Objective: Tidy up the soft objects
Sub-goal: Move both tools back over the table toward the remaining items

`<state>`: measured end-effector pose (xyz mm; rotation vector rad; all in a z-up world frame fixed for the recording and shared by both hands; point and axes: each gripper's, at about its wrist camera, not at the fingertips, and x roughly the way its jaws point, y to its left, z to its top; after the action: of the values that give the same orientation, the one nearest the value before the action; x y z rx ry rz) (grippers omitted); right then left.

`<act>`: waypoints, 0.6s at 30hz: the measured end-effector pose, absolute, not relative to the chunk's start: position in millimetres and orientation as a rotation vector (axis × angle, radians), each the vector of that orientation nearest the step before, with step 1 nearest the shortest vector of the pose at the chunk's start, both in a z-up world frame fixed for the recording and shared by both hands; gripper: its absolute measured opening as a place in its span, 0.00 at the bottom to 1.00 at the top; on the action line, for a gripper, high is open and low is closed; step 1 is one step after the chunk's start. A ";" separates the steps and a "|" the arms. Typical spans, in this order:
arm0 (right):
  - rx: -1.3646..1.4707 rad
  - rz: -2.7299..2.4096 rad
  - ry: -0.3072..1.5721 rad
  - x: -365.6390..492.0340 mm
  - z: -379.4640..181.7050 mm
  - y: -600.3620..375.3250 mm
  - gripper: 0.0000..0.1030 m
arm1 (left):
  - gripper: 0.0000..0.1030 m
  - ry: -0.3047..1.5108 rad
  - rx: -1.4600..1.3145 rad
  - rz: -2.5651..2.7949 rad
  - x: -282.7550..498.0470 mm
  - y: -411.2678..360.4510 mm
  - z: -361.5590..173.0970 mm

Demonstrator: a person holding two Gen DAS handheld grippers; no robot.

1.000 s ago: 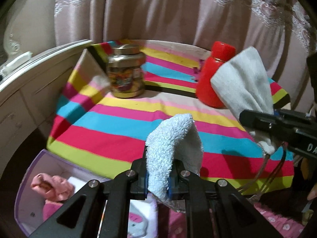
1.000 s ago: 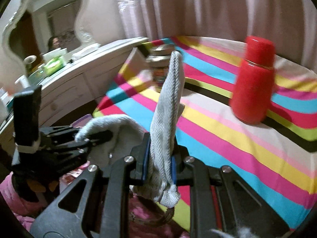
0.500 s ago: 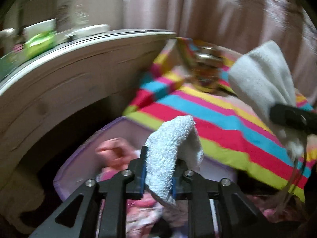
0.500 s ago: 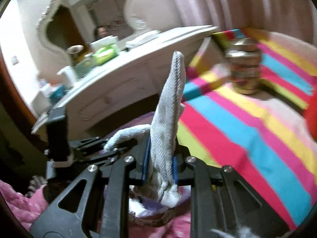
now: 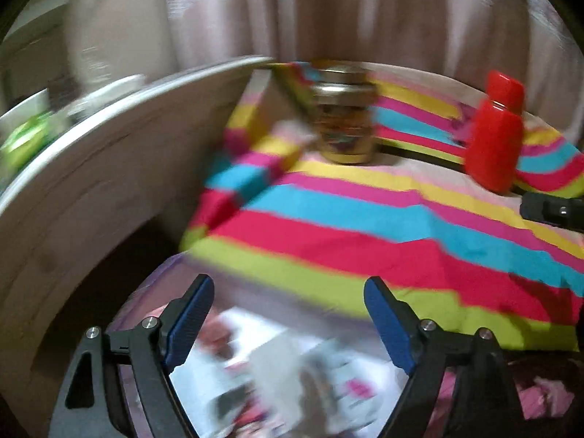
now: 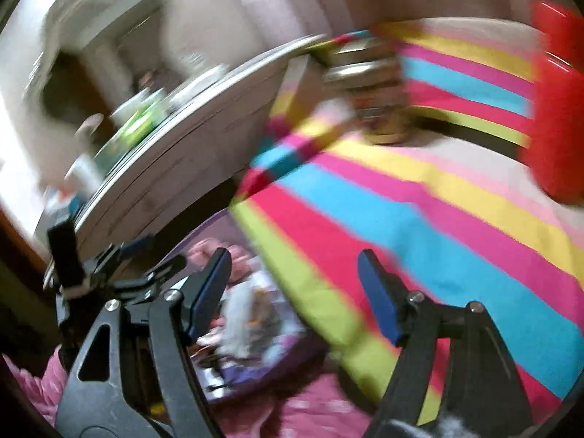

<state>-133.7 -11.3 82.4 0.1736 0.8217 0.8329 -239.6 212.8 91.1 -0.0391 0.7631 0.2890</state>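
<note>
Both views are motion-blurred. My left gripper point(image 5: 288, 284) is open and empty above a purple bin point(image 5: 153, 284) at the edge of the striped cloth point(image 5: 365, 226). Blurred pale and pink soft items point(image 5: 277, 372) lie in the bin below it. My right gripper point(image 6: 294, 259) is open and empty too, over the same bin point(image 6: 262, 368), where a pale cloth point(image 6: 241, 310) lies among other items. The left gripper also shows at the left of the right wrist view point(image 6: 120, 266).
A gold-lidded jar point(image 5: 343, 116) and a red bottle point(image 5: 496, 131) stand at the back of the striped cloth. A white dresser point(image 5: 91, 168) curves along the left. Curtains hang behind. Pink bedding point(image 6: 310, 408) lies below the bin.
Both grippers have opened and let go of their cloths: the white terry towel and the grey woven cloth are gone from the jaws. Both cameras swung back toward the striped cloth.
</note>
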 end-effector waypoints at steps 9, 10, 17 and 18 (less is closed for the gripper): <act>0.238 0.336 0.790 -26.2 51.5 -170.2 0.72 | 0.83 0.837 -0.059 0.055 -43.7 129.4 52.6; 0.241 0.297 0.795 -9.1 47.8 -185.1 0.72 | 0.83 0.848 -0.085 0.038 -15.3 124.7 47.2; 0.373 0.211 0.811 96.8 33.1 -252.8 0.72 | 0.83 0.895 -0.126 0.051 94.1 116.7 25.7; 0.386 0.219 0.804 107.0 34.1 -255.3 0.72 | 0.83 0.897 -0.131 0.046 104.7 117.3 25.6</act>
<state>107.0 -255.3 34.1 0.3859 0.8042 0.2186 104.7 117.3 25.6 -0.1307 0.8970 0.0460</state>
